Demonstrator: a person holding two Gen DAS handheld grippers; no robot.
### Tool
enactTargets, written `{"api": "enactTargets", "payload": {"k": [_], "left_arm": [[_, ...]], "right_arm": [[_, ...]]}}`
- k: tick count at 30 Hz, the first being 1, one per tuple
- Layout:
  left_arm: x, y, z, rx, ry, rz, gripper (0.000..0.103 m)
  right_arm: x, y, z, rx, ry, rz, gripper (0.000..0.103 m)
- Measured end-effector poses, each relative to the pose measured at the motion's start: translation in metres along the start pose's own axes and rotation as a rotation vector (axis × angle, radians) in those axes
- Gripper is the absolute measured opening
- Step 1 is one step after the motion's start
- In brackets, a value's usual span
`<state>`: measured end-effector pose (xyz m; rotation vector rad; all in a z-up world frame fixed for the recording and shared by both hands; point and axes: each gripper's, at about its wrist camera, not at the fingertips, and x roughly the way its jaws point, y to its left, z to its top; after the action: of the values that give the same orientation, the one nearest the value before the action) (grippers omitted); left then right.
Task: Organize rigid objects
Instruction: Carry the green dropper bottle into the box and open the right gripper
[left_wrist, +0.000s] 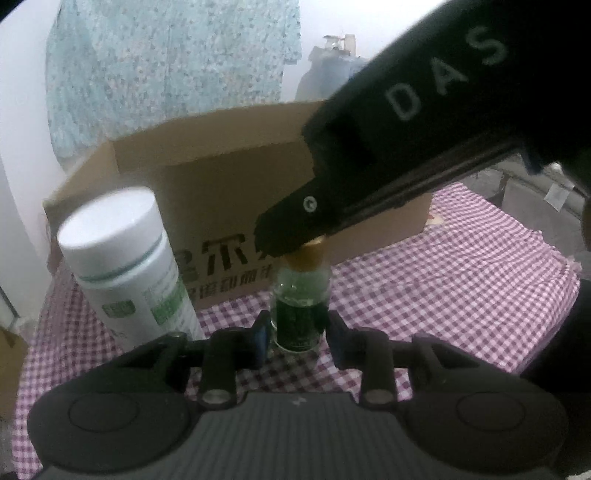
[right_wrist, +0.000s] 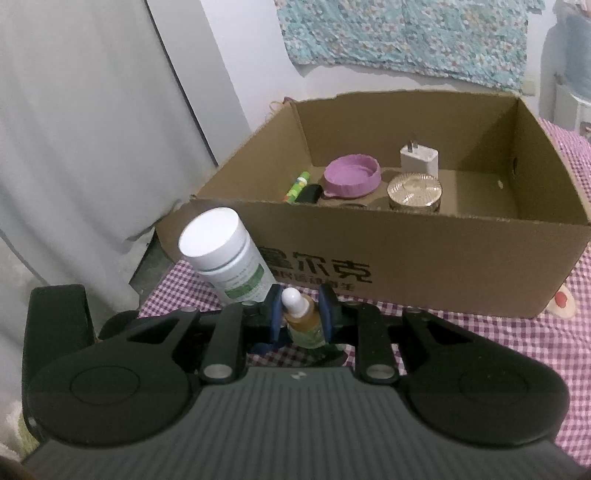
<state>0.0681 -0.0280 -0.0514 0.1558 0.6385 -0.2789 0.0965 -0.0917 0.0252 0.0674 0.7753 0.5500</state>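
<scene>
The right claw (right_wrist: 300, 319) is clamped on a small dropper bottle (right_wrist: 301, 317) with a white tip, just above the checked cloth (right_wrist: 480, 343). The left claw (left_wrist: 295, 334) stands narrow around a green glass bottle (left_wrist: 300, 306), though I cannot tell whether its pads touch. A white pill bottle (right_wrist: 225, 258) stands beside it, before the open cardboard box (right_wrist: 424, 251).

Both grippers, left (left_wrist: 297, 338) and right (right_wrist: 301, 314), angled downward, jaws narrowly set
</scene>
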Motion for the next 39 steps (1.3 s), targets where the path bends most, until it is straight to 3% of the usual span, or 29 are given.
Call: {"api": "enactTargets", "payload": {"k": [10,17,22,29,39], "left_arm": [[-0.046,-0.015,0.057,0.053,-0.167,-0.002,0.033],[-0.028,-0.02,0.108,0.015,-0.185,-0.057,0.033],[0.016,-0.013,0.148,-0.052,-0.094,-0.117,0.033],[0.084,-0.008,0.177,-0.084,0.077,-0.129,0.033],[0.144,0.001,0.196,-0.17,0.242,-0.149,0.034]], "right_arm": [[-0.07,0.003,0.037,-0.057,-0.184,0.045,0.019],[-0.096,-0.014,0.073,-0.108,-0.264,0.009,0.019],[-0.084,-0.046,0.108,-0.108,-0.243,-0.024,0.019],[-0.036,-0.113,0.151,-0.016,-0.144,-0.026,0.019],[0.027,-0.169,0.167,0.046,-0.05,-0.03,0.018]]}}
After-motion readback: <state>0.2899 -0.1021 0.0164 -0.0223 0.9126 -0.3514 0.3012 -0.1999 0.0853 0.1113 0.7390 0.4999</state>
